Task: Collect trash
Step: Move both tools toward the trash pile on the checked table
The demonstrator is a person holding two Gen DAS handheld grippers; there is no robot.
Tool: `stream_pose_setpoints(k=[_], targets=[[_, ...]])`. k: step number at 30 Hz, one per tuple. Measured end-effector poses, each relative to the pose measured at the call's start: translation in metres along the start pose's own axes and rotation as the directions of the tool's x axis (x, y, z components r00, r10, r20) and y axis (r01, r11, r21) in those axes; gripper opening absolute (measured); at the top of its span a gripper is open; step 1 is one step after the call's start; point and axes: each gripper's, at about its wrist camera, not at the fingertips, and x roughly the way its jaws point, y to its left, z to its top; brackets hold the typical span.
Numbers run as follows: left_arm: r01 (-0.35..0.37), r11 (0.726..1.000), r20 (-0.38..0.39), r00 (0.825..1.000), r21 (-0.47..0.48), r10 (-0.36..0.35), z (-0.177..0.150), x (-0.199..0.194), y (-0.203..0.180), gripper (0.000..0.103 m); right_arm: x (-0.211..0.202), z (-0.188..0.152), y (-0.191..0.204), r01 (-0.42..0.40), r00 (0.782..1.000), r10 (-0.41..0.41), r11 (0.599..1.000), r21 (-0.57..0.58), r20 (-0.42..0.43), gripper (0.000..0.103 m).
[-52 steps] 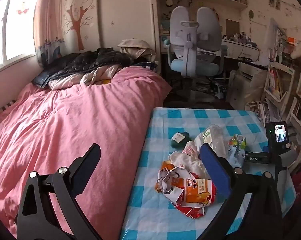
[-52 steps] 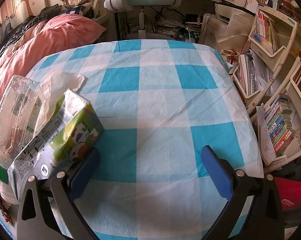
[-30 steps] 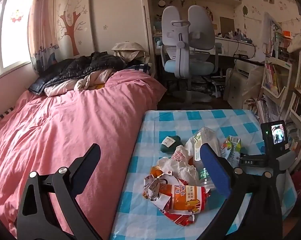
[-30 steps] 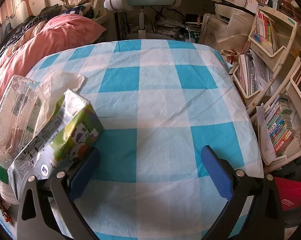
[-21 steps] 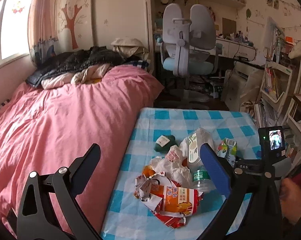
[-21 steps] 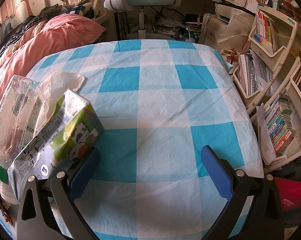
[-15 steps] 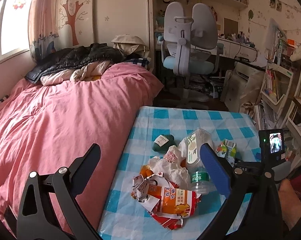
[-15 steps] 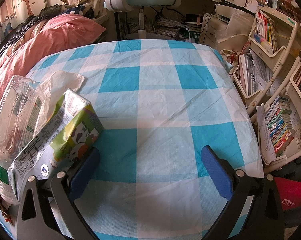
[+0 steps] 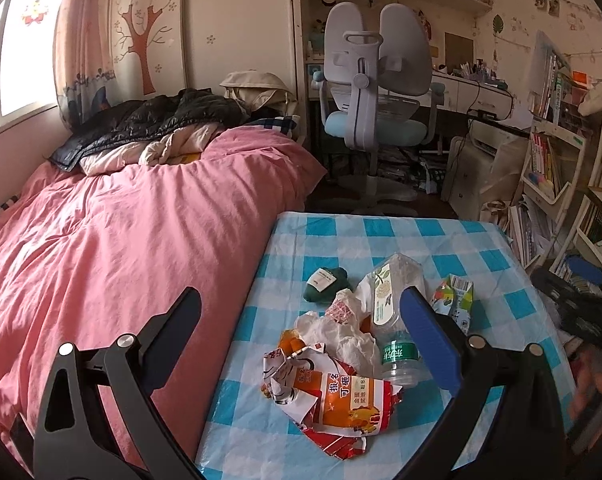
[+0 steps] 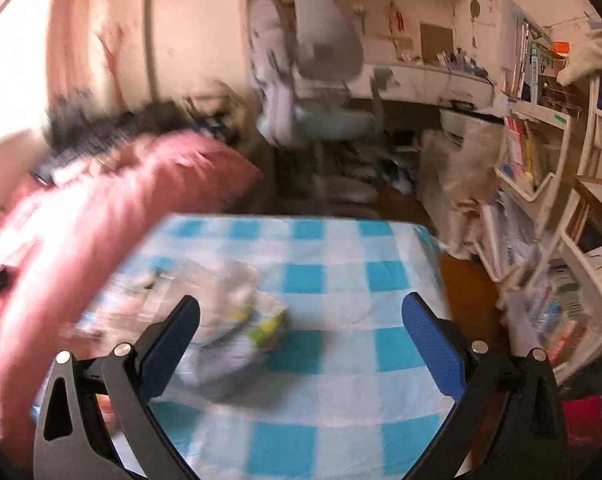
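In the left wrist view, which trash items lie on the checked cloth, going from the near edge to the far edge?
Orange and red torn snack wrapper → crumpled white tissue paper → dark green rounded packet with a white label.

Daylight came in from window (image 9: 9,60) at far left — glass blown out white. Left wrist view was sharp, well lit, soft shadows under trash pile (image 9: 341,344). Right wrist view was smeared with motion blur — bed (image 10: 101,208) and chair (image 10: 313,80) streaky. Edges bent, corners went black.
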Motion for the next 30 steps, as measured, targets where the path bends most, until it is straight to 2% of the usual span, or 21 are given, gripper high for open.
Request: stream_pose_setpoints(k=[2, 5, 11, 22, 30], targets=[[-0.005, 1.000, 0.000, 1.000, 0.000, 0.005, -0.001, 0.001, 0.001, 0.096, -0.002, -0.005, 0.006, -0.048, 0.999, 0.048, 0.999, -0.002, -0.016, 0.097], [0.000, 1.000, -0.004, 1.000, -0.013, 0.000, -0.002, 0.002, 0.003, 0.096, -0.001, -0.003, 0.018, -0.057, 0.998, 0.057, 0.996, -0.066, 0.002, 0.097], [-0.009, 1.000, -0.012, 1.000, -0.022, 0.009, -0.003, 0.005, 0.006, 0.096, -0.004, -0.008, 0.026, -0.124, 0.992, 0.124, 0.990, -0.061, -0.004, 0.097], [-0.017, 0.998, -0.039, 0.999, -0.067, 0.015, -0.004, 0.011, 0.018, 0.096, -0.010, -0.007, 0.031, -0.153, 0.988, 0.154, 0.986, -0.067, 0.004, 0.097], [-0.034, 0.989, -0.071, 0.997, -0.144, 0.024, -0.007, 0.018, 0.042, 0.096, -0.011, -0.007, 0.037, -0.166, 0.986, 0.166, 0.982, -0.093, -0.006, 0.097]])
